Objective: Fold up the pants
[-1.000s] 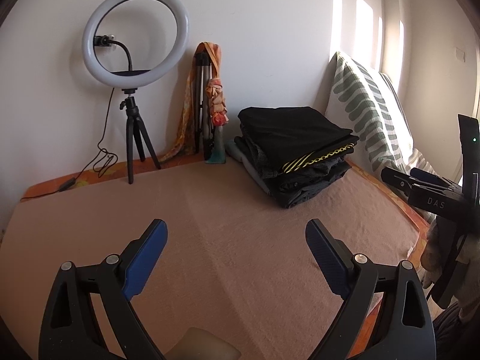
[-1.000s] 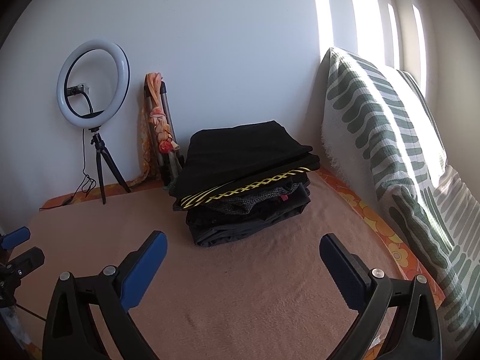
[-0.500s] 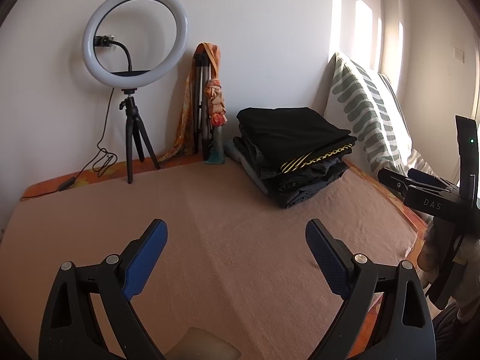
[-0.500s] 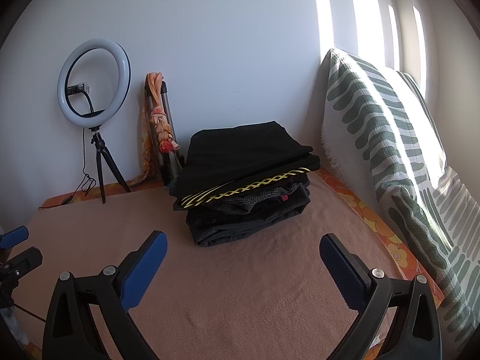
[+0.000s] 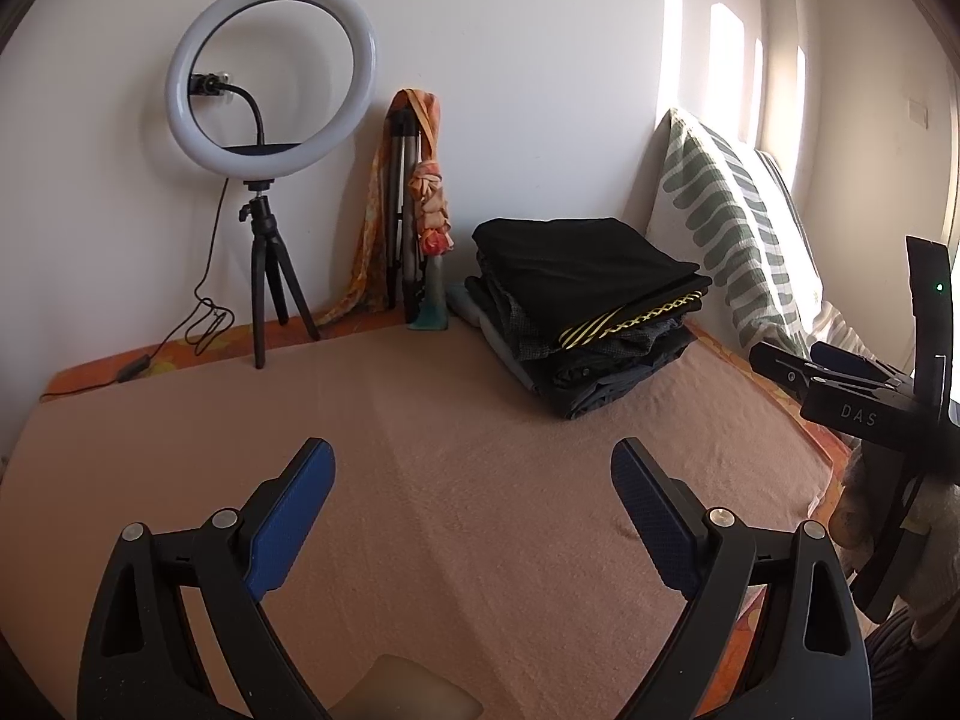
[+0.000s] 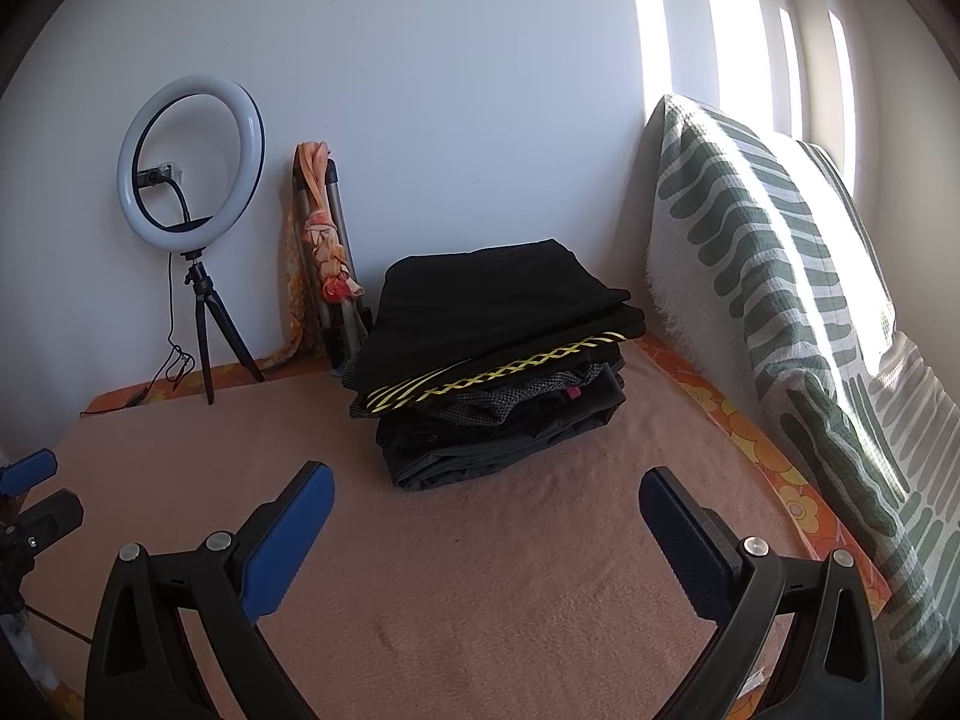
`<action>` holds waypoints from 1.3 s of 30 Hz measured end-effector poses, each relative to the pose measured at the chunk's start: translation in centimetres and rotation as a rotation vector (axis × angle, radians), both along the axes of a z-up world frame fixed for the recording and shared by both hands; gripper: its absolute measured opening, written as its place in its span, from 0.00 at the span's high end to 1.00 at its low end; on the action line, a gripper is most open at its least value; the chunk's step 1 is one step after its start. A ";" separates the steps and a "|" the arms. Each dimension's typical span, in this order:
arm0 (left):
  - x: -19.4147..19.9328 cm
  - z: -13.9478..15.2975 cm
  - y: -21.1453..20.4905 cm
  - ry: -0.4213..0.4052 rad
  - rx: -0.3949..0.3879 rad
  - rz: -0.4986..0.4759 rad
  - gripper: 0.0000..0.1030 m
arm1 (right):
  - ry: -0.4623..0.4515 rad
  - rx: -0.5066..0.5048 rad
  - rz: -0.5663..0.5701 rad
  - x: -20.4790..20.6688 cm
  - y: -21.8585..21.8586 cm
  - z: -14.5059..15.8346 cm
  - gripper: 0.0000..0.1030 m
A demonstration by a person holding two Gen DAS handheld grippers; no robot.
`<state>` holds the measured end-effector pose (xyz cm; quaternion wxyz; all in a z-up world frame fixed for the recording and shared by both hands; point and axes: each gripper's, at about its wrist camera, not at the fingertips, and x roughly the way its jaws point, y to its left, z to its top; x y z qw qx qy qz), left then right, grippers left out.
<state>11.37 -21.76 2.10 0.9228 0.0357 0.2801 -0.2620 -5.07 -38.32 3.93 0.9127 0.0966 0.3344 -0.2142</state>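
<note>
A stack of folded dark pants (image 5: 585, 306), one with a yellow patterned band, sits at the back right of the peach blanket (image 5: 468, 480); it also shows in the right wrist view (image 6: 498, 360). My left gripper (image 5: 471, 480) is open and empty, over bare blanket in front of the stack. My right gripper (image 6: 486, 501) is open and empty, just in front of the stack, and shows at the right edge of the left wrist view (image 5: 840, 372). No loose pants lie between the fingers.
A ring light on a small tripod (image 5: 270, 138) stands at the back left with its cable trailing. A folded tripod with an orange scarf (image 5: 414, 210) leans on the wall. Green-striped pillows (image 6: 780, 276) line the right side. The left gripper's tip (image 6: 30, 474) shows at far left.
Both grippers have drifted back slightly from the stack; both stay open and empty. The stack has not moved.
</note>
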 end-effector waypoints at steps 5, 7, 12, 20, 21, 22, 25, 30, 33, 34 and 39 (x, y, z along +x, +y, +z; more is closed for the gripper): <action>0.0 0.0 0.0 -0.001 -0.001 -0.001 0.09 | -0.001 0.003 0.002 0.2 0.0 -0.1 0.00; 0.0 0.0 0.0 -0.001 -0.002 -0.001 0.09 | 0.000 0.002 0.004 0.2 -0.1 -0.1 0.00; 0.0 0.1 0.0 0.002 -0.006 -0.002 0.09 | 0.001 0.001 0.005 0.2 0.0 -0.1 0.00; -0.3 0.2 0.0 -0.002 -0.008 -0.001 0.09 | 0.001 0.001 0.006 0.3 0.1 -0.1 0.00; -0.3 0.2 0.0 -0.001 -0.008 -0.001 0.09 | 0.001 0.001 0.006 0.3 0.1 -0.1 0.00; -0.3 0.2 0.0 0.000 -0.009 0.000 0.09 | 0.001 0.001 0.005 0.2 0.1 -0.1 0.00; -0.2 0.1 0.0 0.011 -0.012 0.005 0.09 | 0.000 -0.001 0.005 0.2 0.2 -0.1 0.00; -0.3 0.1 0.1 0.014 -0.021 0.016 0.09 | 0.002 0.002 0.007 0.3 0.2 -0.1 0.00; -0.3 0.1 0.4 0.003 -0.031 0.014 0.09 | 0.002 0.000 0.010 0.4 0.3 -0.2 0.00; -0.4 0.2 0.4 -0.004 -0.032 0.013 0.09 | 0.002 0.001 0.009 0.4 0.3 -0.2 0.00; -0.4 0.2 0.5 0.004 -0.040 0.005 0.09 | 0.002 0.003 0.012 0.5 0.4 -0.2 0.00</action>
